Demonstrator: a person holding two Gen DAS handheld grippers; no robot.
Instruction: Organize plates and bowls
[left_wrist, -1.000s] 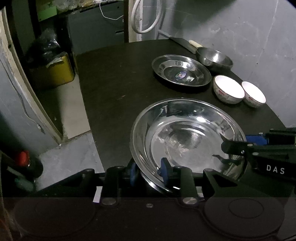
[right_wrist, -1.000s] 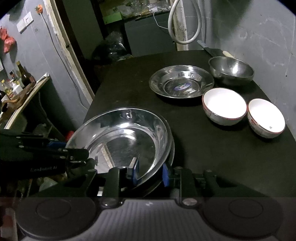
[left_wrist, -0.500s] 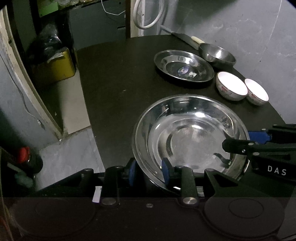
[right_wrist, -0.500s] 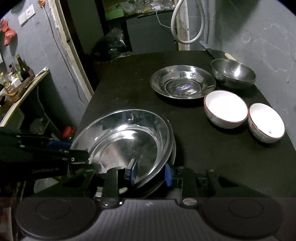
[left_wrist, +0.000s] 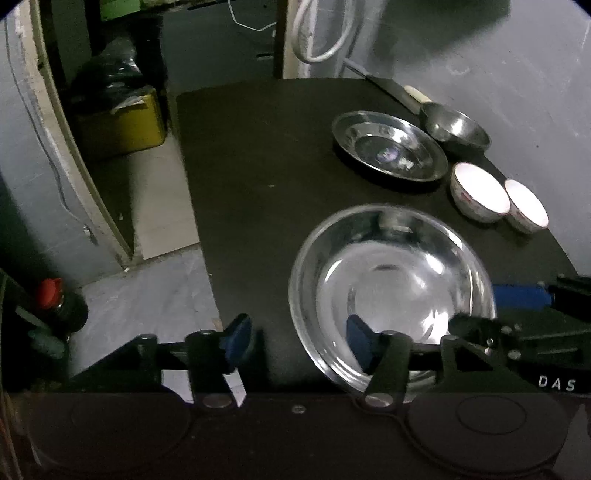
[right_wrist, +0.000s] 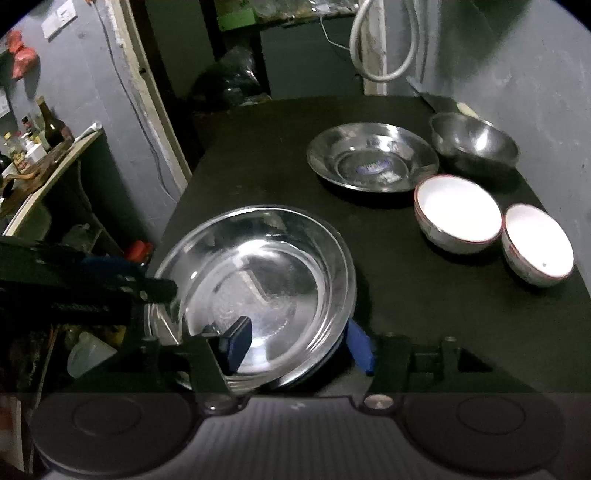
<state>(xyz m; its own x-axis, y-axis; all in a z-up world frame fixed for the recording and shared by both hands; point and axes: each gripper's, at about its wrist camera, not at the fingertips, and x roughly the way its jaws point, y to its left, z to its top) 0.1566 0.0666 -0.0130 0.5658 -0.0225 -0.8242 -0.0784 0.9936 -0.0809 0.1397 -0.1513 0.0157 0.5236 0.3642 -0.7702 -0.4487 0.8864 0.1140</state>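
Left gripper (left_wrist: 295, 338) first: its jaws are opening, blue pads well apart, and the near rim of the big steel plate (left_wrist: 391, 291) sits between them with neither pad pressing on it. Right gripper (right_wrist: 295, 343), same story on the plate's opposite side: jaws opening, one blue pad over the inside of the dish, the other outside the rim, and no squeeze on the metal. Each gripper shows up in the other's view, flanking the plate.

Now by size, everything placed from that big plate. The black table (left_wrist: 266, 166) carries it all; the plate lies flat on it at the near end, by the table's left edge. In the right wrist view a second rim peeks out beneath the plate's right side, so it looks to be sitting on another dish, though I cannot tell that for sure. Beyond the plate, toward the wall, lies a smaller steel plate (right_wrist: 373, 157) with a sticker in its middle. Just right of that one stands a steel bowl (right_wrist: 474, 142). To the far right of the big plate sit two white bowls, the larger white bowl (right_wrist: 458, 218) and the smaller white bowl (right_wrist: 537, 243), side by side, close together.
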